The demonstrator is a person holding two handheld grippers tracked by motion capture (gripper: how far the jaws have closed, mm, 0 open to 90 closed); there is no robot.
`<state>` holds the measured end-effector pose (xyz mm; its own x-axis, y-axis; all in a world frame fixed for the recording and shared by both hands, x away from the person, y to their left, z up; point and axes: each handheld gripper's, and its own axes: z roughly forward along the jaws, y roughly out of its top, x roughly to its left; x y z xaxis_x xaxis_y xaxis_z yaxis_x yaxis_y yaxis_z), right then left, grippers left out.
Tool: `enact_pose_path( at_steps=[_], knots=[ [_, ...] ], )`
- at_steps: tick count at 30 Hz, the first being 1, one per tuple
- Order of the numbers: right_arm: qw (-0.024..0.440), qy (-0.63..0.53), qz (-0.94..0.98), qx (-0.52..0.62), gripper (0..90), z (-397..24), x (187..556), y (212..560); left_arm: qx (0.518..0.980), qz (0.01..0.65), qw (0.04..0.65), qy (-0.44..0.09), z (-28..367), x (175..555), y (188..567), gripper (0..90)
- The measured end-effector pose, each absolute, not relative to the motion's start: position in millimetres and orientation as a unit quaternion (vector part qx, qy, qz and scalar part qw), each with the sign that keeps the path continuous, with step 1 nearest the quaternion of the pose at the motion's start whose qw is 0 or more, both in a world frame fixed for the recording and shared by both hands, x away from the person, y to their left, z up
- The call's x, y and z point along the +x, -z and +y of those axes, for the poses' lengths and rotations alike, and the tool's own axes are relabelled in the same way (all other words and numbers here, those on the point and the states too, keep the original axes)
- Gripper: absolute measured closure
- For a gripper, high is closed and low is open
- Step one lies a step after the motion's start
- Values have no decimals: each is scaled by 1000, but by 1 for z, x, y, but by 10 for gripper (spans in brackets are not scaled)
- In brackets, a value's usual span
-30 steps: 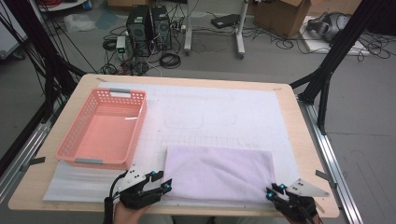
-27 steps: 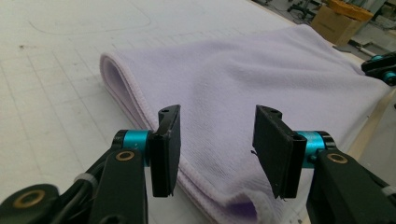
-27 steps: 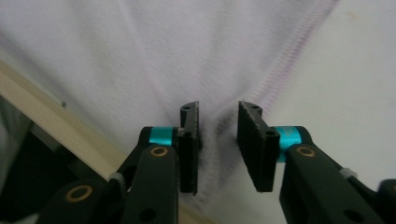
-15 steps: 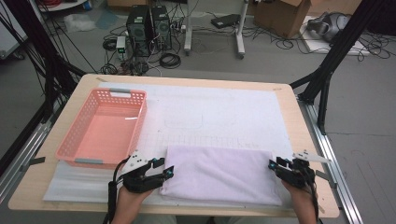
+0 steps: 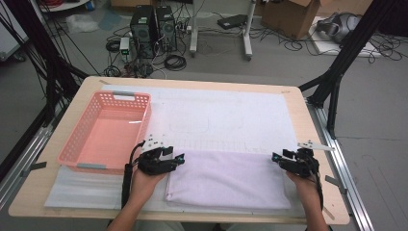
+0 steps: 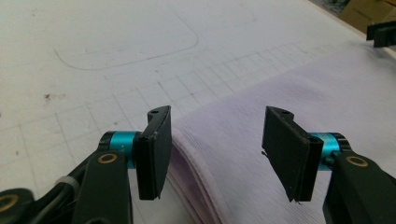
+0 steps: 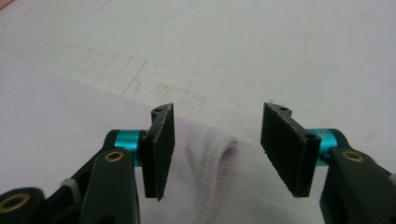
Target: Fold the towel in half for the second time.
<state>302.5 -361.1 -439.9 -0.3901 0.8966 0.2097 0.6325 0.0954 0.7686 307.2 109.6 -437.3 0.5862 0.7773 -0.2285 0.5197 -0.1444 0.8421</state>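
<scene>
A folded pale lavender cloth (image 5: 226,178) lies flat on the white mat near the table's front edge. My left gripper (image 5: 182,158) is at the cloth's far left corner. In the left gripper view its jaws (image 6: 217,149) stand apart over the layered cloth edge (image 6: 196,186), and they have just been opening. My right gripper (image 5: 275,157) is at the far right corner. There too the jaws (image 7: 217,149) have just been opening, and a raised fold of cloth (image 7: 219,158) sits between them, untouched by the pads.
A pink plastic basket (image 5: 72,139) stands empty at the left, close beside my left hand. The white gridded mat (image 5: 226,115) covers most of the wooden table (image 5: 300,115). Beyond the table's far edge are computer towers, cables and stands on the floor.
Both hands have moved away from the person, from the cloth's near corners to its far corners. The right jaws now stand wider apart. The cloth lies as before.
</scene>
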Motion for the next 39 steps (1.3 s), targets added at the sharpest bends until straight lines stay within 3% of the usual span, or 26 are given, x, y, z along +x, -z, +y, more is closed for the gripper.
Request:
enact_pose_path(
  at_steps=[4, 8, 11, 12, 13, 15, 20, 29, 39],
  knots=[
    [150, -391, 749, 514, 463, -354, 312, 447, 742, 458, 472, -131, 112, 324, 444, 396],
    [137, -397, 756, 502, 741, -355, 311, 447, 747, 473, 452, -118, 112, 332, 453, 389],
    [138, -403, 752, 503, 801, -355, 309, 448, 753, 461, 456, -112, 111, 332, 453, 485],
    [136, -408, 748, 505, 809, -356, 309, 448, 763, 446, 456, -105, 109, 331, 453, 587],
    [138, -414, 745, 505, 815, -357, 310, 449, 772, 432, 452, -110, 106, 330, 452, 756],
    [148, -421, 736, 509, 821, -356, 310, 449, 768, 448, 447, -102, 104, 333, 450, 815],
    [191, -418, 724, 514, 826, -354, 319, 442, 739, 467, 468, -126, 103, 346, 437, 832],
    [221, -421, 707, 524, 825, -355, 347, 430, 721, 469, 489, -145, 99, 375, 429, 831],
    [234, -402, 708, 531, 798, -348, 363, 432, 720, 462, 496, -149, 99, 381, 437, 799]
  ],
)
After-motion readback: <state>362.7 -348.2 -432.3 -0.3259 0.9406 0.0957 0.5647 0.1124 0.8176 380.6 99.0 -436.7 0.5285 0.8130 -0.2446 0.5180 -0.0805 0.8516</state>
